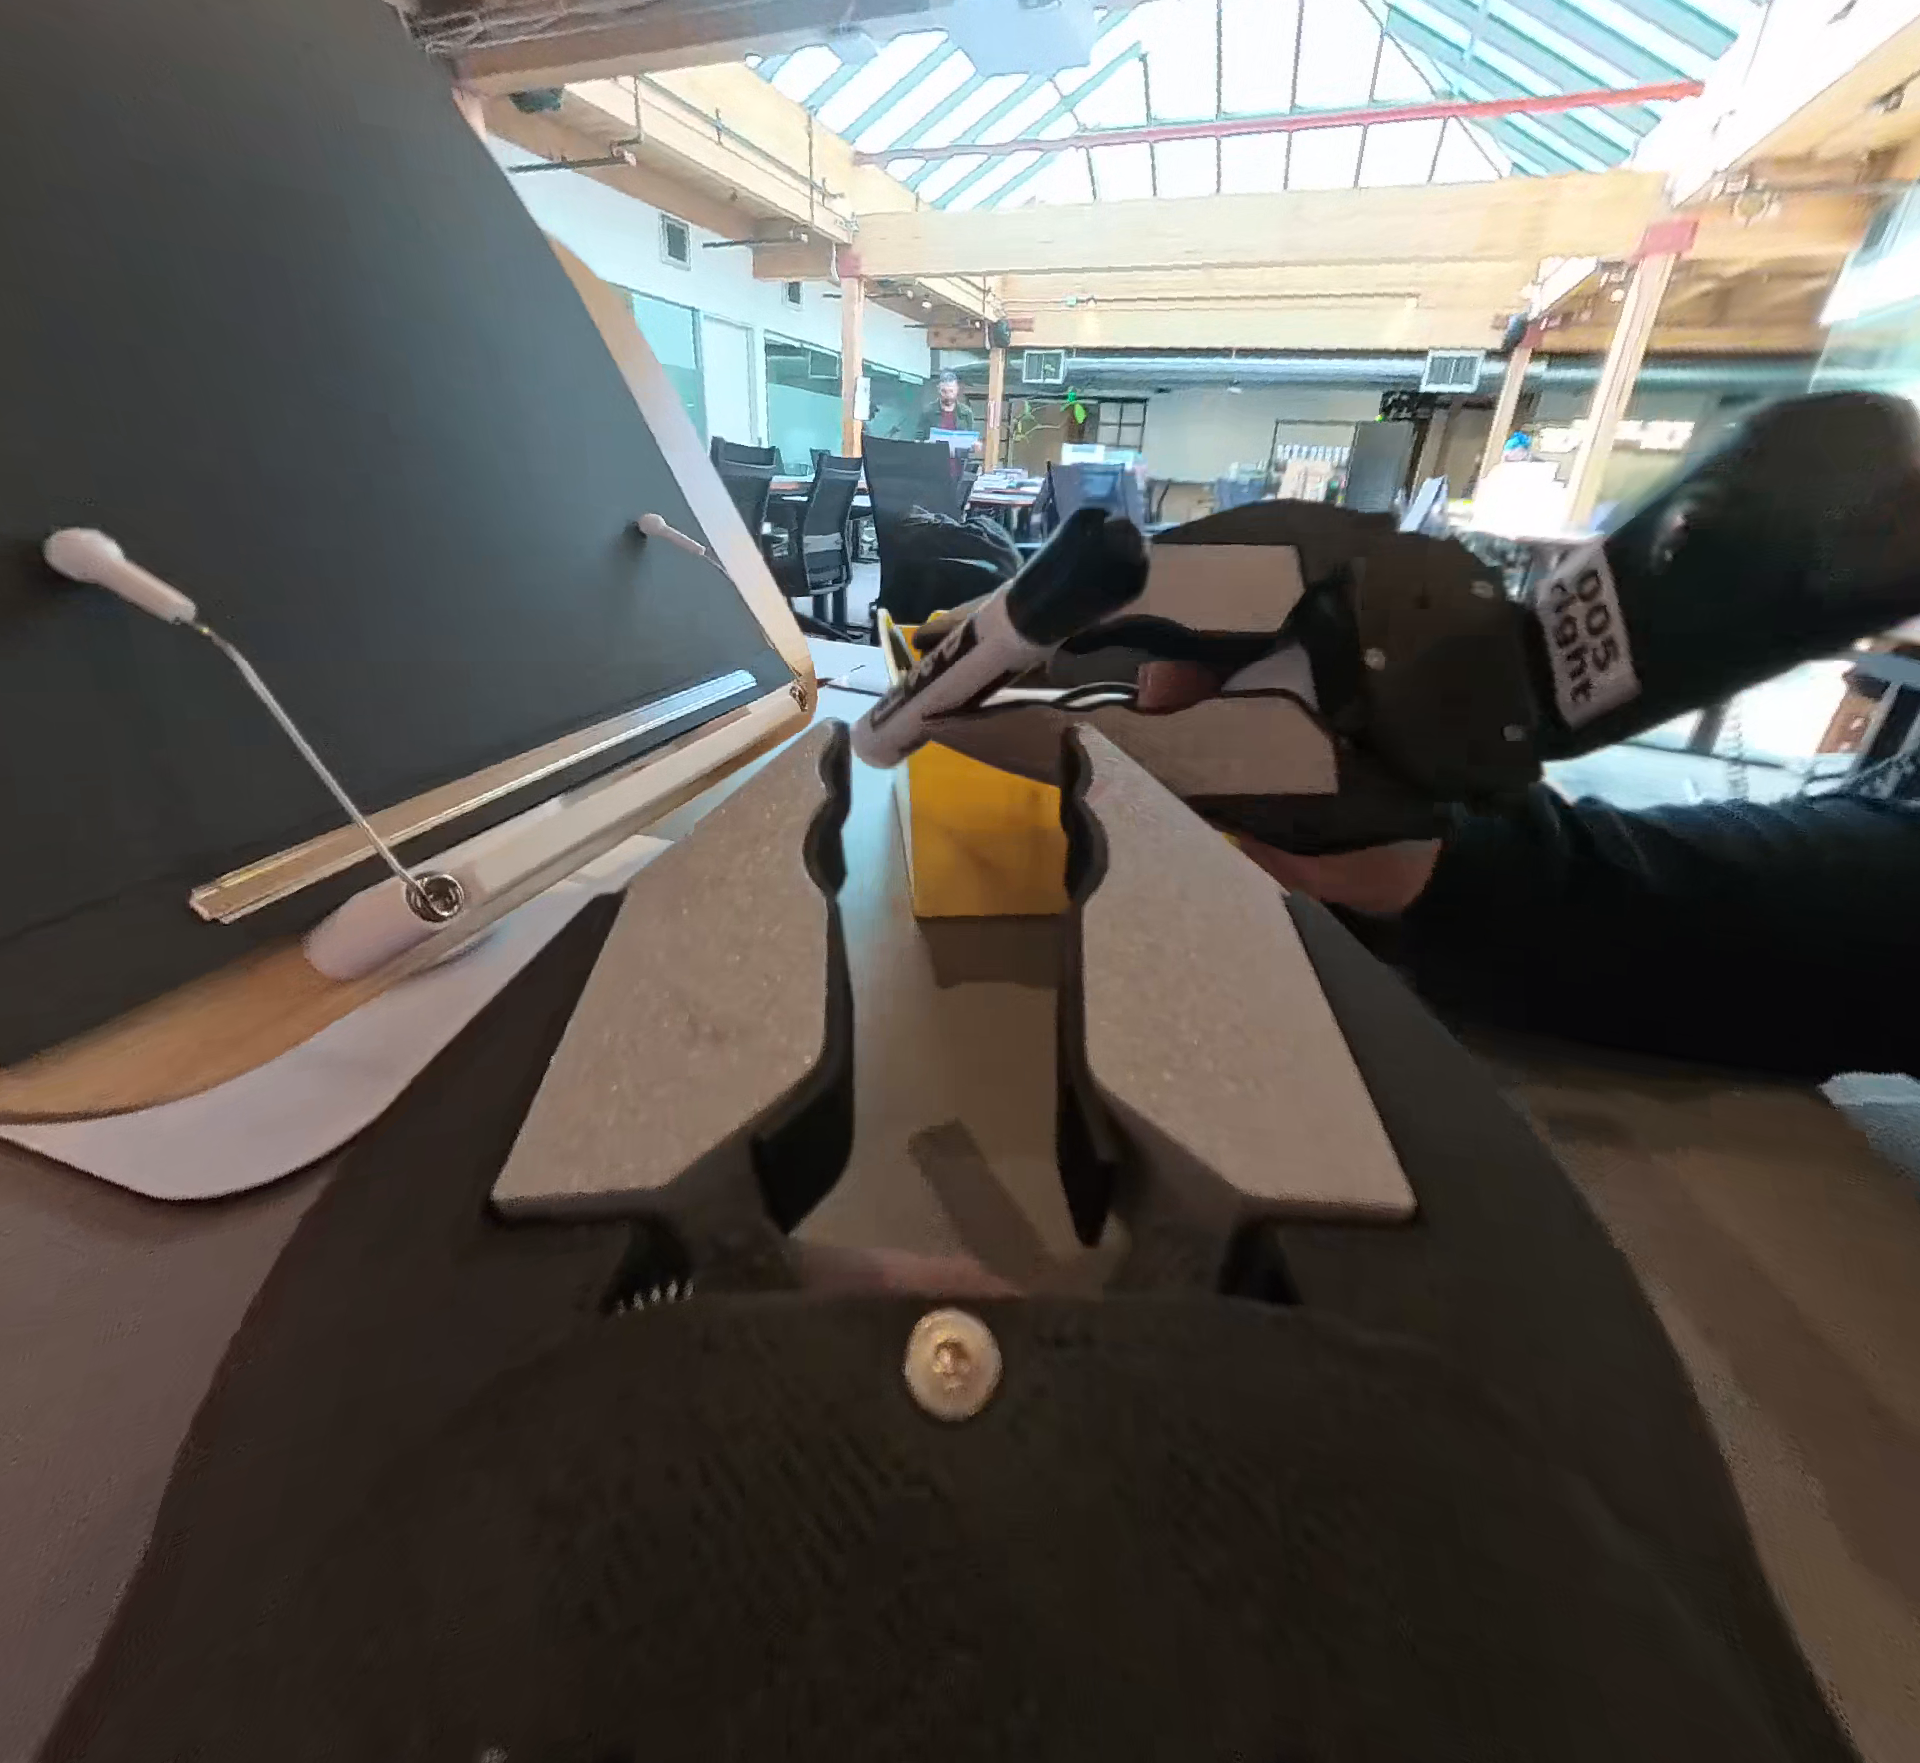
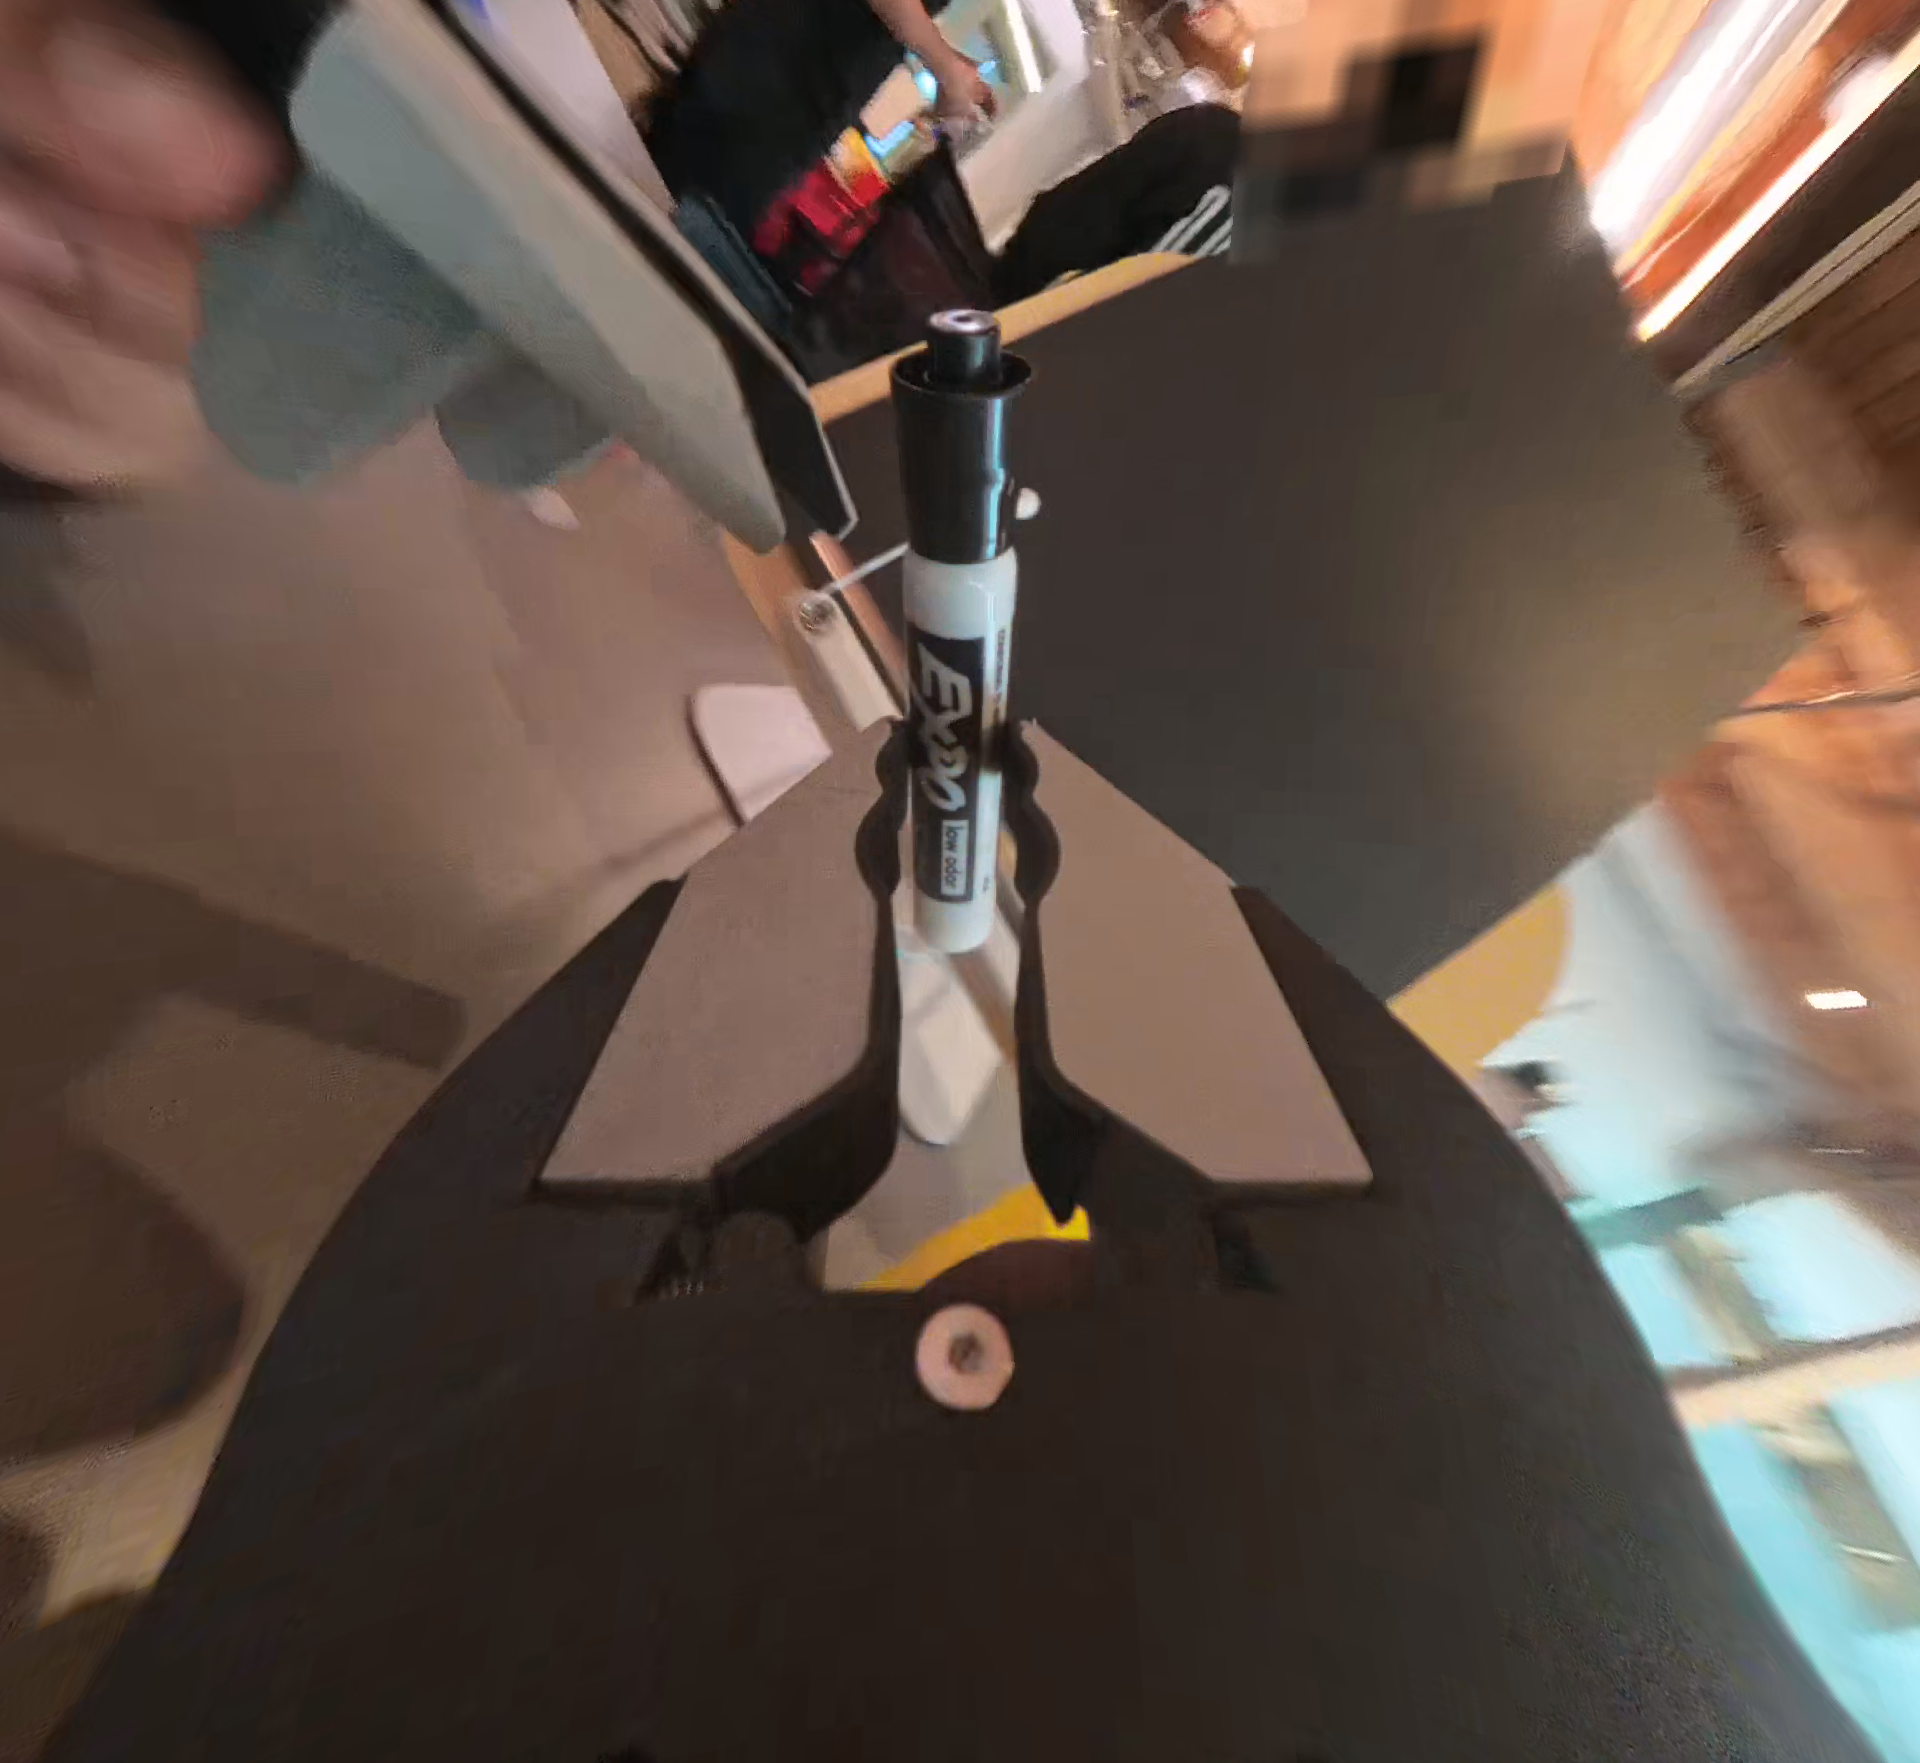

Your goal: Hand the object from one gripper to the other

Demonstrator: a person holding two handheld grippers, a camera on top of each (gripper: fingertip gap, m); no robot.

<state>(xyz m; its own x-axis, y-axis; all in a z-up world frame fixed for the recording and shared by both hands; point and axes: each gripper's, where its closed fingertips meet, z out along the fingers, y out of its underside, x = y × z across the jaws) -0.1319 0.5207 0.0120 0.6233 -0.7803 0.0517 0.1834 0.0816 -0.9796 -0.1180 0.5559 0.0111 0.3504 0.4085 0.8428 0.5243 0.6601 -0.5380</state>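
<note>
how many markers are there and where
1. The marker is clamped in the right tongs, black cap pointing away from them, above the yellow cup. The left tongs are open and empty. More could be hidden inside the cup.

A grey-brown table carries a yellow box and a wood-edged black book stand.

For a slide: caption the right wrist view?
Right gripper clamps a capped black-and-white marker upright before a dark board.
</note>
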